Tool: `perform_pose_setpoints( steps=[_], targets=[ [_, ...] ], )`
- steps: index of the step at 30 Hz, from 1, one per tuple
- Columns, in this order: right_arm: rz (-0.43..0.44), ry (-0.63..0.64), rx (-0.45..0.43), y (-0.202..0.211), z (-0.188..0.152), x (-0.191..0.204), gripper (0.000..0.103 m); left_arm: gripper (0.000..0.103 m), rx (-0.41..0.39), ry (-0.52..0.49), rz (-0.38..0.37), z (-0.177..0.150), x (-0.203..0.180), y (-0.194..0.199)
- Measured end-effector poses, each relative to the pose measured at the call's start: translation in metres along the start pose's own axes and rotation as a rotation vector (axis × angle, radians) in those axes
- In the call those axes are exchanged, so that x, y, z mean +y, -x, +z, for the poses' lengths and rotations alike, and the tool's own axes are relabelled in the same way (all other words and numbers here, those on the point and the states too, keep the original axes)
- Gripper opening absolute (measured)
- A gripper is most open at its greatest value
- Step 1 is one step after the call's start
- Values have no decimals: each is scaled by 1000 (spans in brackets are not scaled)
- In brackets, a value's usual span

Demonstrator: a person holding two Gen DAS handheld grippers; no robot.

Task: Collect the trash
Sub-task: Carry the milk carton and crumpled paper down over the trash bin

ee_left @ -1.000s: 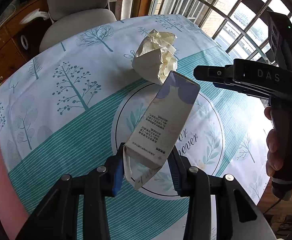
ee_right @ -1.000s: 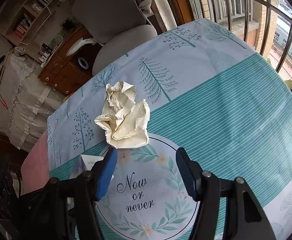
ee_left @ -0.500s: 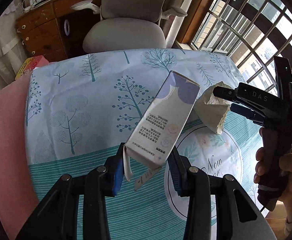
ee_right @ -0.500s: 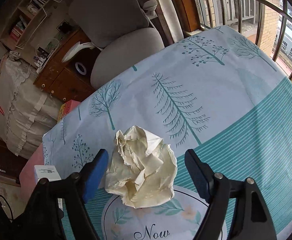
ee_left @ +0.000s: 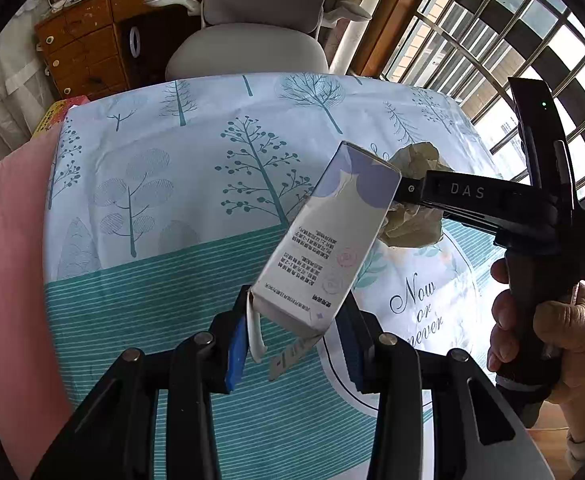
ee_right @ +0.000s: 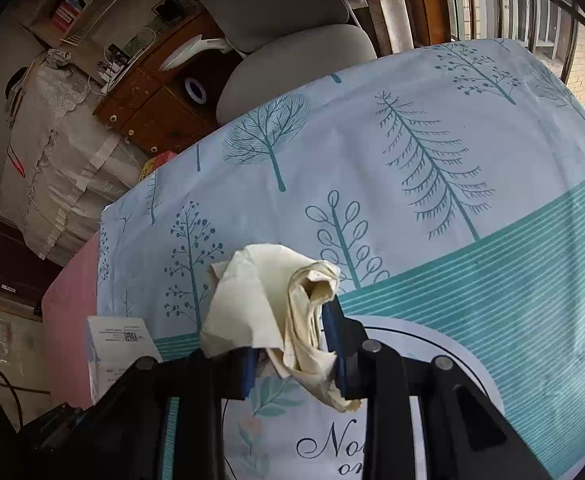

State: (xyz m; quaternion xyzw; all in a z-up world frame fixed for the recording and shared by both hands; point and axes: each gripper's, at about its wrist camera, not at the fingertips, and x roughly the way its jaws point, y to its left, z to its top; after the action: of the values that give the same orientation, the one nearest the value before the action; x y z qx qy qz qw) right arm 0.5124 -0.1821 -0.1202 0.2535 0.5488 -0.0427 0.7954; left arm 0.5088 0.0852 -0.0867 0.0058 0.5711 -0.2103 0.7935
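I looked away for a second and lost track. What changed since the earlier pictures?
The right gripper moved in over the crumpled paper, and its jaws are closing, pinching it. The left gripper kept hold of the carton throughout.

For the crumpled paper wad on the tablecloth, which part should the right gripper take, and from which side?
Across the wad's bulky middle, from above. The crumpled paper wad is soft and irregular, with loose flaps. The right gripper, angled steeply down, is closing its jaws on the lower folds, which are between the pads and bunching. A mid-body pinch likely holds better than one flap.
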Motion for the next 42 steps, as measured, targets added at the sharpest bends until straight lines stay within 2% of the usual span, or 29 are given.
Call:
perform_pose_setpoints(
  steps=[7, 13, 21, 29, 35, 42],
  targets=[
    [29, 70, -21, 49, -41, -1, 24, 38, -22, 22, 14, -32, -15, 31],
    [81, 97, -29, 111, -100, -22, 24, 38, -48, 48, 38, -84, -46, 70],
    [141, 150, -16, 196, -201, -73, 24, 38, -100, 123, 66, -183, -119, 123],
    [170, 248, -4, 275, -290, -127, 24, 38, -123, 200, 62, -293, -198, 150],
    [167, 272, 48, 296, -348, -160, 24, 38, -75, 198, 78, -362, -240, 158],
    [159, 238, 115, 290, -395, -182, 24, 38, -17, 167, 105, -410, -262, 156]
  ],
)
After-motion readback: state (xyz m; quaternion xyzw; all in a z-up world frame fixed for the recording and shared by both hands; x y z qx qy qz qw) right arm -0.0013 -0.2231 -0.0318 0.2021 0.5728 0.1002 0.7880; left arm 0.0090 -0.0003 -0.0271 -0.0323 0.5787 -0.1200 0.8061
